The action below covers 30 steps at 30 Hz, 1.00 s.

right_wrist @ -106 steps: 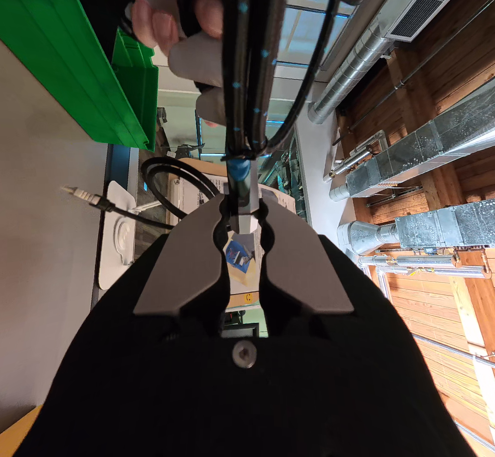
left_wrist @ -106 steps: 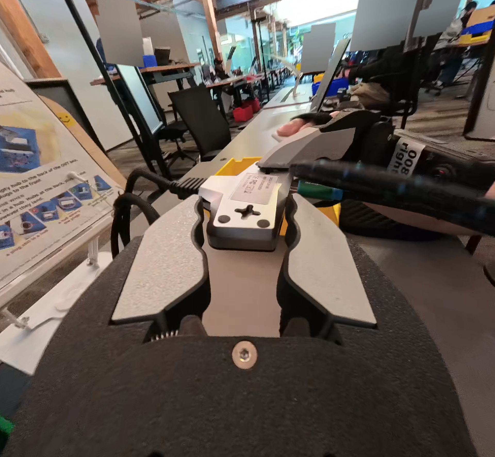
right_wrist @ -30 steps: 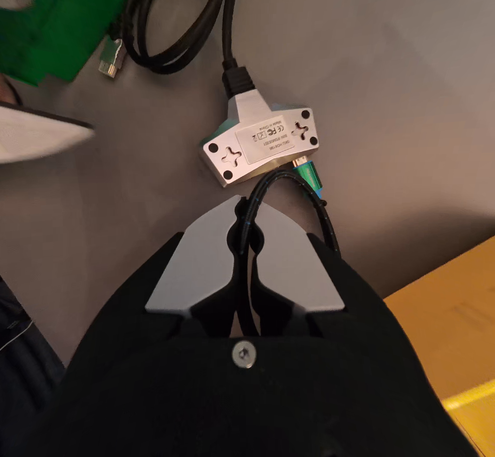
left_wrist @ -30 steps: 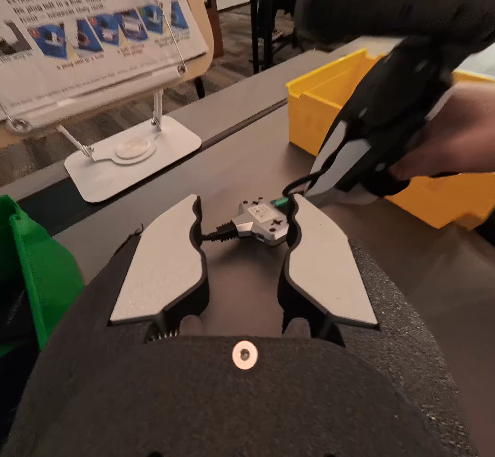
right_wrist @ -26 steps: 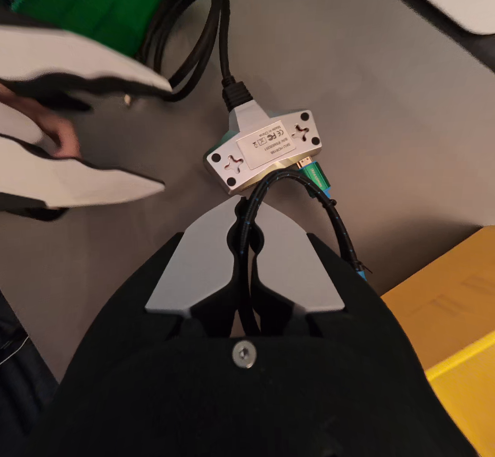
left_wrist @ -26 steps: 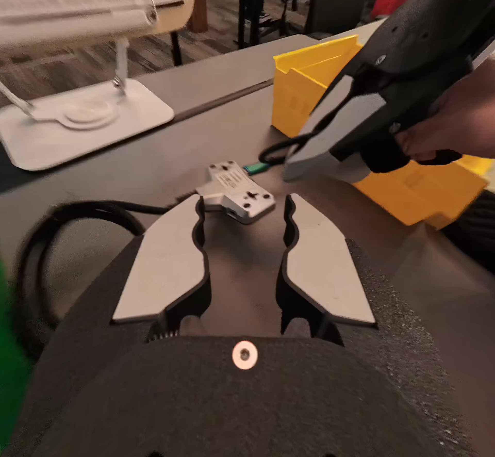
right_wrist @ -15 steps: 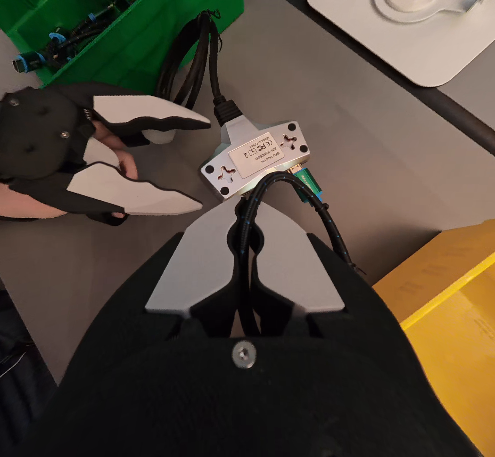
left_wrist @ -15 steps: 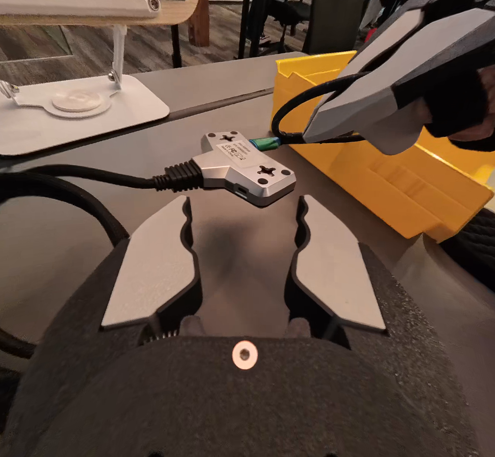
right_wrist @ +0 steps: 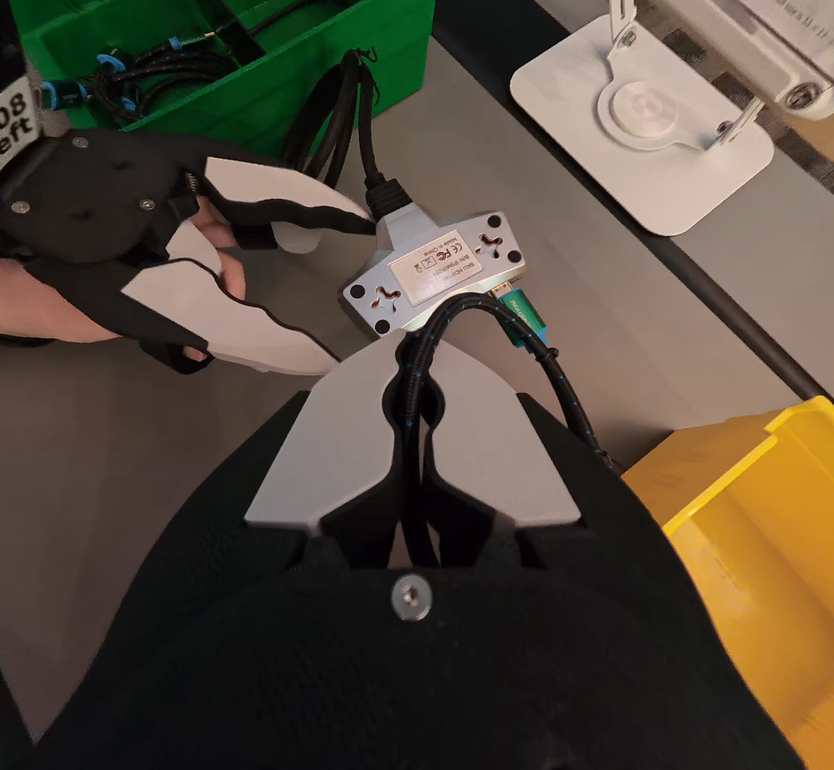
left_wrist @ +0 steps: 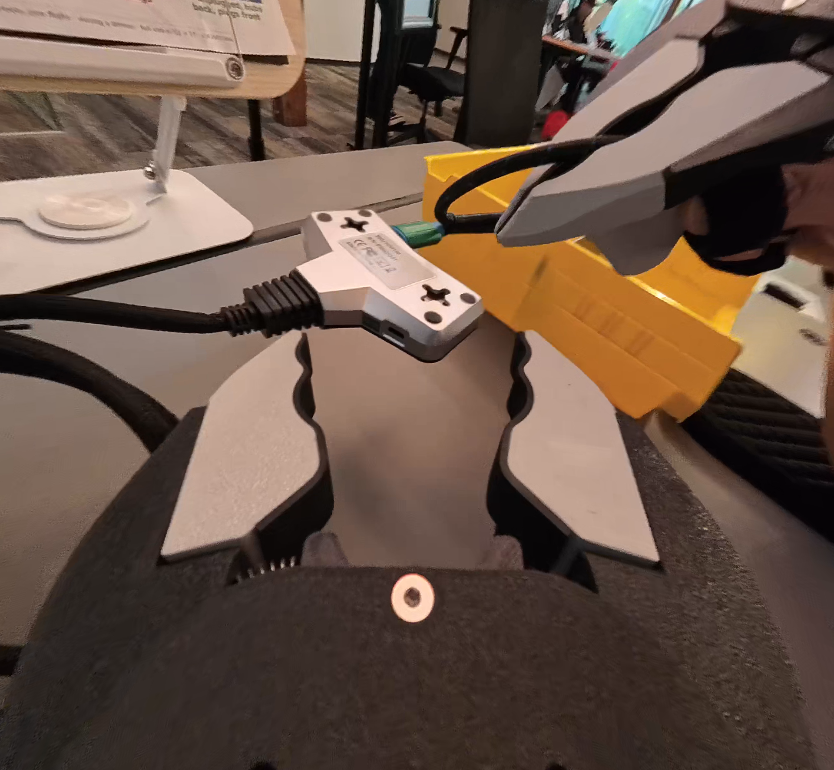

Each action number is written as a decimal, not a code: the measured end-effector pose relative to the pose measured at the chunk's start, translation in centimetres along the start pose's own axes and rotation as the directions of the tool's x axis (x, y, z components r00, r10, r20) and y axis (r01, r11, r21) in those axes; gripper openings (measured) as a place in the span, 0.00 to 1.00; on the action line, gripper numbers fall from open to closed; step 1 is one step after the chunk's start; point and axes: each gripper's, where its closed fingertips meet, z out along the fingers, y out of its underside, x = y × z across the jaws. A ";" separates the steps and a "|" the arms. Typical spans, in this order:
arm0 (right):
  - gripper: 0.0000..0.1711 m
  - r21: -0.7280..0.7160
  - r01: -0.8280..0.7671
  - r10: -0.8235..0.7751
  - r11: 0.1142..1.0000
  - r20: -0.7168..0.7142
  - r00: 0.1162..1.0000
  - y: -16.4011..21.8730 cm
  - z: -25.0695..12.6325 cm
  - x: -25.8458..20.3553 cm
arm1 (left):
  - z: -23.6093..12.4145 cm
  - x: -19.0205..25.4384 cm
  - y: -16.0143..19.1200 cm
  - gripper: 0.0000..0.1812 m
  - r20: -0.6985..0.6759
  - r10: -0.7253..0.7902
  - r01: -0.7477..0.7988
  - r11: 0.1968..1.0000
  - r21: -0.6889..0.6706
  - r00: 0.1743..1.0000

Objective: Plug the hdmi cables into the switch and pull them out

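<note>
A grey table [right_wrist: 609, 297] holds everything. At 10 o'clock in the right wrist view sits a green bin [right_wrist: 271, 84] of cables; at 4 o'clock a yellow bin [right_wrist: 740, 522]; at 1 o'clock a white stand base [right_wrist: 641, 125]. The left gripper [left_wrist: 408, 351] has its fingers spread wide and empty, tips just beside the silver switch [left_wrist: 383, 274], which lies flat at centre. The right gripper [right_wrist: 413, 355] is clamped on a looped black braided cable [right_wrist: 456, 310], whose green plug [right_wrist: 521, 312] sits at the switch's port at its 4 o'clock edge.
</note>
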 end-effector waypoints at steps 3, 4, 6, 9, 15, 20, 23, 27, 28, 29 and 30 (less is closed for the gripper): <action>0.00 0.035 0.034 -0.033 0.999 -0.028 0.999 -0.7 -0.3 -0.1 | -0.4 0.0 -1.0 0.47 -0.043 -0.068 0.070 0.996 0.050 0.997; 0.00 0.053 0.034 -0.032 0.998 -0.032 0.999 -1.0 -0.4 -0.2 | -0.6 -0.2 -1.3 0.46 -0.042 -0.092 0.095 0.994 0.062 0.995; 0.00 0.093 0.034 -0.030 0.995 -0.043 0.999 -1.7 -0.6 -0.3 | -0.9 -0.8 -1.8 0.43 -0.038 -0.132 0.135 0.988 0.077 0.991; 0.00 0.120 0.056 -0.048 0.991 -0.066 0.997 -2.2 -0.7 -0.6 | -1.2 -1.5 -2.2 0.41 -0.022 -0.144 0.146 0.985 0.091 0.989; 0.00 0.186 0.067 -0.050 0.980 -0.094 0.994 -3.3 -0.9 -1.2 | -1.5 -2.0 -2.6 0.41 0.034 -0.087 0.083 0.993 0.085 0.996; 0.00 0.189 -0.022 0.036 0.982 -0.072 0.997 -2.8 -0.7 0.0 | -1.4 -2.4 -1.9 0.39 0.167 0.169 -0.174 0.985 0.016 0.971; 0.00 0.184 -0.088 0.096 0.979 -0.032 0.995 -2.4 -0.8 0.9 | -1.4 -2.4 -1.8 0.41 0.234 0.355 -0.354 0.934 -0.049 0.905; 0.00 0.144 -0.060 0.063 0.988 -0.017 0.998 -1.9 -1.1 0.7 | -1.0 -1.3 -1.6 0.44 0.163 0.588 -0.579 0.809 -0.103 0.792; 0.00 0.133 -0.052 0.055 0.990 -0.019 0.998 -1.9 -1.2 0.5 | -1.0 -1.3 -1.5 0.44 0.142 0.606 -0.595 0.796 -0.116 0.783; 0.00 0.124 -0.048 0.050 0.991 -0.015 0.999 -1.8 -1.2 0.3 | -1.0 -1.2 -1.6 0.46 0.116 0.600 -0.590 0.799 -0.113 0.791; 0.00 0.120 -0.043 0.045 0.992 -0.011 0.999 -1.9 -1.3 -0.1 | -1.0 -0.8 -1.5 0.47 0.066 0.583 -0.576 0.812 -0.098 0.810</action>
